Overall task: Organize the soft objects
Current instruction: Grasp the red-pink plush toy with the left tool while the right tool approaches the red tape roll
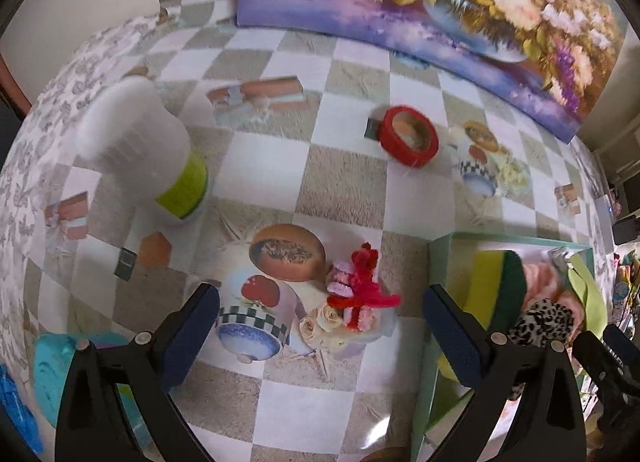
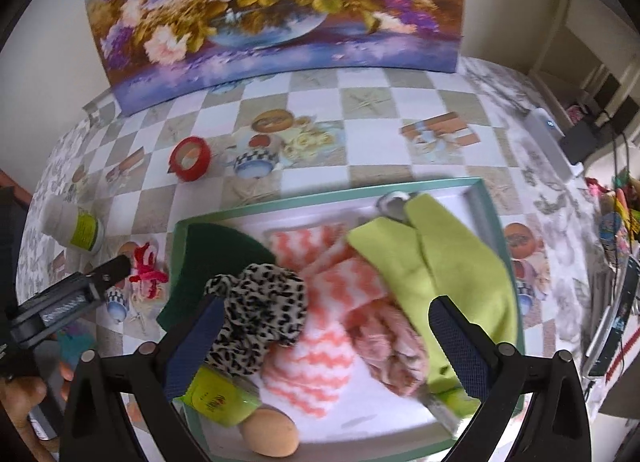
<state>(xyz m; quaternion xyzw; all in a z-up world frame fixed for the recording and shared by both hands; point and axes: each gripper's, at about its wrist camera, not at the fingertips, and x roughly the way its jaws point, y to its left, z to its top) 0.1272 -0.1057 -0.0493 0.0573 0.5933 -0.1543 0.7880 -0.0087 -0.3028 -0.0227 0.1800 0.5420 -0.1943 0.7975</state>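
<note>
Both sets of jaws wide open, empty. Red tape roll (image 1: 409,135) at one o'clock, white bottle (image 1: 148,149) at ten, on the desk (image 1: 344,189).

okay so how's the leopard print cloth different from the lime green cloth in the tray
The leopard print cloth is spotted black on cream; the lime green cloth is plain. The leopard one is bunched into a small lump, the green one spreads wider and flatter. Both lie inside the teal tray, ungripped.
</note>
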